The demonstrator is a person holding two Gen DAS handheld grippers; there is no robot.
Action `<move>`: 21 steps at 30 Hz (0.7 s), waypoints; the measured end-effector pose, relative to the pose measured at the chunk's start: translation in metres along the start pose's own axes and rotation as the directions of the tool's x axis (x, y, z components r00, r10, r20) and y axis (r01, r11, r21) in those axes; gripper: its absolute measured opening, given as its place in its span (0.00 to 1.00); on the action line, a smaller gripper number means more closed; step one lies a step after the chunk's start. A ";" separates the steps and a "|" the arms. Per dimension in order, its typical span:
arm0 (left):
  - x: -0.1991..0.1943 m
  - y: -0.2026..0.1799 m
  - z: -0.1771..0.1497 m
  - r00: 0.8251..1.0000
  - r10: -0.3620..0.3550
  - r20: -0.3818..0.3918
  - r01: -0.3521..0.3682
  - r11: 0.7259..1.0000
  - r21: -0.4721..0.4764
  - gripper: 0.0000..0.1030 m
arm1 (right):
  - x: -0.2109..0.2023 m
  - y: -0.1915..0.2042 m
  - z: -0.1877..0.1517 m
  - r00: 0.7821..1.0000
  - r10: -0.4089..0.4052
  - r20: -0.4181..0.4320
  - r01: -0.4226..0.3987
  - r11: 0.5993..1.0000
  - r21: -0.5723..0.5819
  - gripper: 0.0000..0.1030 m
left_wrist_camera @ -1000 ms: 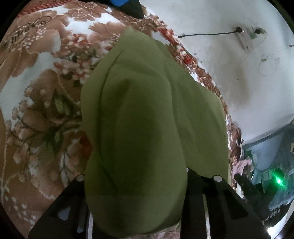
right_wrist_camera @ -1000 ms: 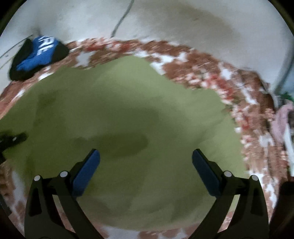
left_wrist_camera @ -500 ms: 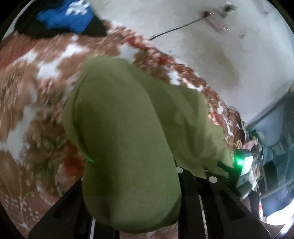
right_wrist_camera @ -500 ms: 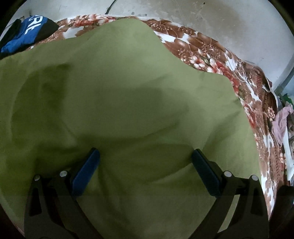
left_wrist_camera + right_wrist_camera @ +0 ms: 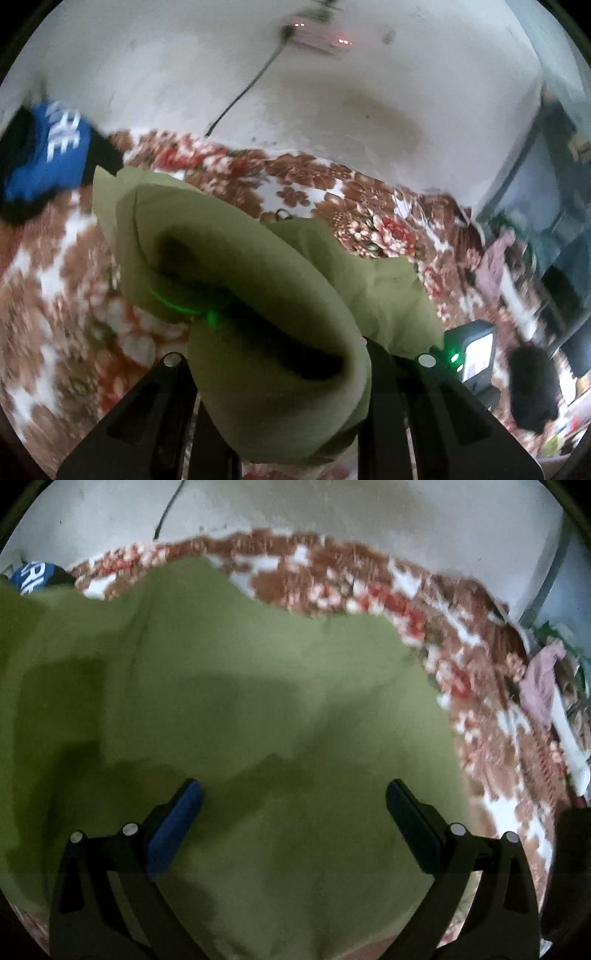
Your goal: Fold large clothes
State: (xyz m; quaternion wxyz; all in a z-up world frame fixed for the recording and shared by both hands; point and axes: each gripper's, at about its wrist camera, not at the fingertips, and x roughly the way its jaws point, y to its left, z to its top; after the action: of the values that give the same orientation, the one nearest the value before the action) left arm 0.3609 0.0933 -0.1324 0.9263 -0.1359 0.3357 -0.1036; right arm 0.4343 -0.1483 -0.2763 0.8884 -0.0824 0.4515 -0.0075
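Note:
A large olive-green garment (image 5: 258, 701) lies spread over a floral bedspread (image 5: 332, 576). In the left wrist view a thick fold of the same green garment (image 5: 258, 258) is lifted off the bed and hangs in a curl. My left gripper (image 5: 269, 350) is shut on this fold, and the cloth hides both fingertips. My right gripper (image 5: 293, 794) hovers open just above the flat part of the garment. Its blue pads (image 5: 177, 819) stand wide apart with nothing between them.
A blue and black garment (image 5: 44, 155) lies at the far left of the bed near the white wall (image 5: 332, 92). A dark cable (image 5: 243, 96) runs down the wall. A pink cloth (image 5: 539, 686) and clutter sit beyond the bed's right edge.
My left gripper has risen and rolled with the green fold, so more wall shows. My right gripper has shifted slightly over the spread cloth, still open.

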 end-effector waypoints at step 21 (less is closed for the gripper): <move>0.132 -0.242 -0.019 0.979 0.082 -0.186 0.047 0.797 0.603 0.16 | -0.004 -0.138 -0.031 0.985 -0.171 0.009 0.169 0.978 0.122 0.95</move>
State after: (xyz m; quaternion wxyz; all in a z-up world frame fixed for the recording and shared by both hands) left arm 0.4237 -0.1757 -0.1473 0.8831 0.1808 0.3788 -0.2098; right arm 0.4155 -0.2882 -0.2701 0.8923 -0.0669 0.4328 -0.1097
